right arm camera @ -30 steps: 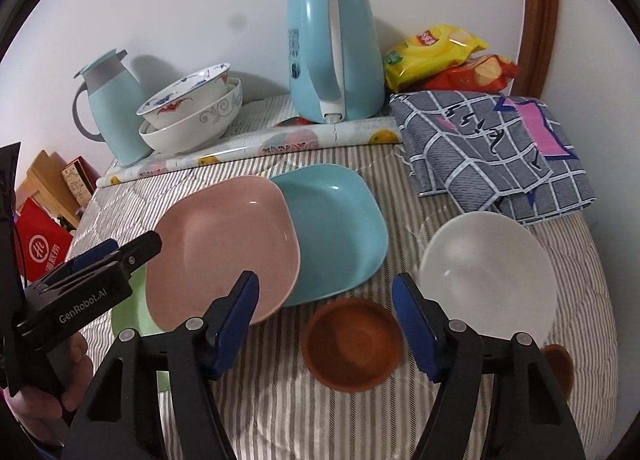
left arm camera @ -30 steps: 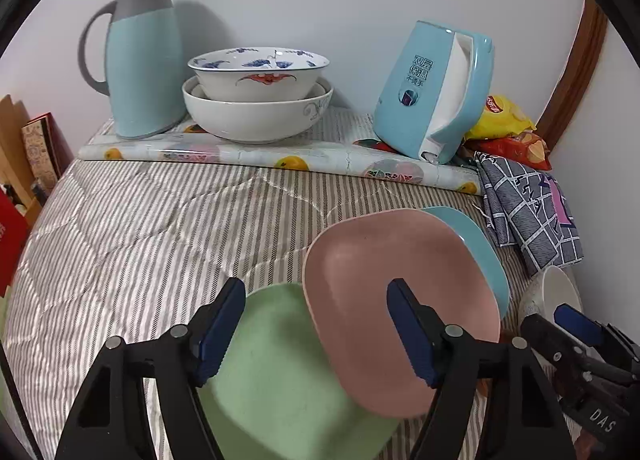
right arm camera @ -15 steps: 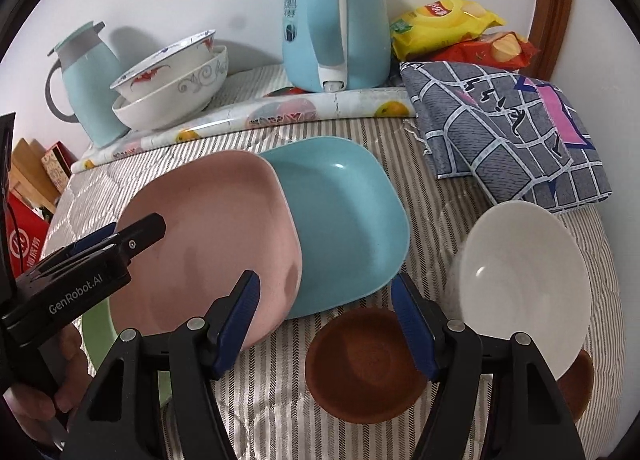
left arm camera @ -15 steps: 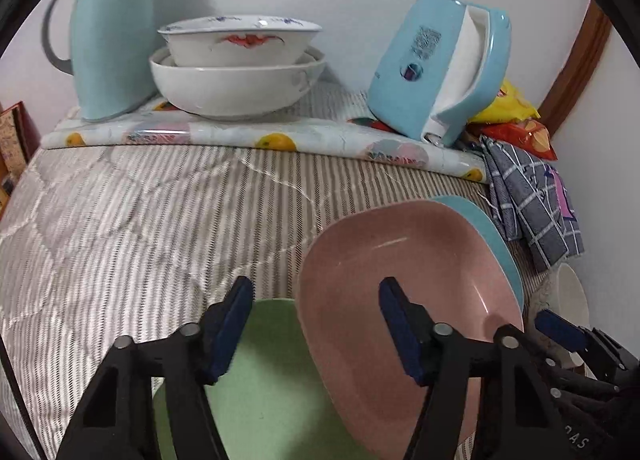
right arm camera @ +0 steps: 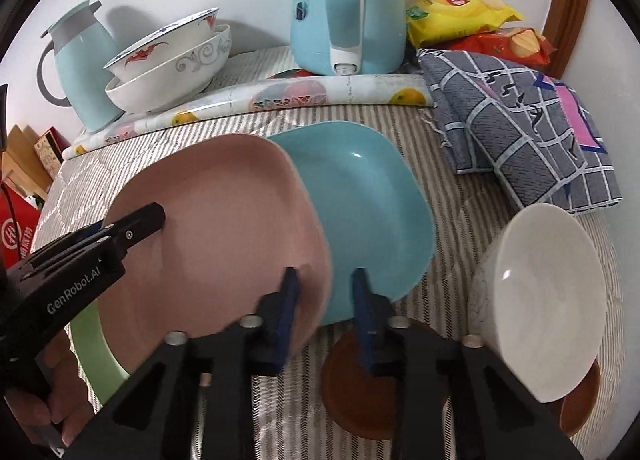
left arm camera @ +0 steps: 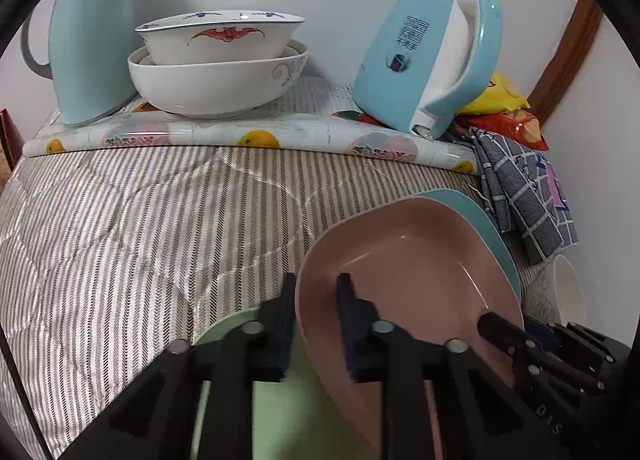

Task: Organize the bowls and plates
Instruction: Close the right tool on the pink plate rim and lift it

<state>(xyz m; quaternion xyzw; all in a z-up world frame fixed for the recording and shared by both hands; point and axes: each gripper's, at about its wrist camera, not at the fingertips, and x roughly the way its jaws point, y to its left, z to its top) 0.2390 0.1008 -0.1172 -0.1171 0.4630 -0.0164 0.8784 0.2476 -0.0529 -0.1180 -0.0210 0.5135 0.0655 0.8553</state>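
Note:
A pink square plate [left arm camera: 412,272] [right arm camera: 224,236] overlaps a green plate [left arm camera: 296,400] [right arm camera: 96,352] and a teal plate [right arm camera: 360,212] [left arm camera: 484,216]. My left gripper [left arm camera: 316,324] is closed over the pink plate's left rim. My right gripper [right arm camera: 324,312] straddles the pink plate's right rim, jaws narrowed on it. A white bowl [right arm camera: 548,296] and a brown saucer [right arm camera: 356,376] lie at the right. Two stacked white bowls [left arm camera: 220,64] [right arm camera: 168,64] stand at the back.
A teal thermos jug [left arm camera: 92,32] [right arm camera: 80,64] and a blue electric kettle [left arm camera: 428,68] [right arm camera: 348,4] stand at the back on a fruit-print mat [left arm camera: 248,136]. A grey checked cloth [right arm camera: 520,128] and snack bags [right arm camera: 464,16] lie at the right.
Both grippers moved forward and closed from wide open onto opposite rims of the pink plate. The plate now sits tilted up from the others.

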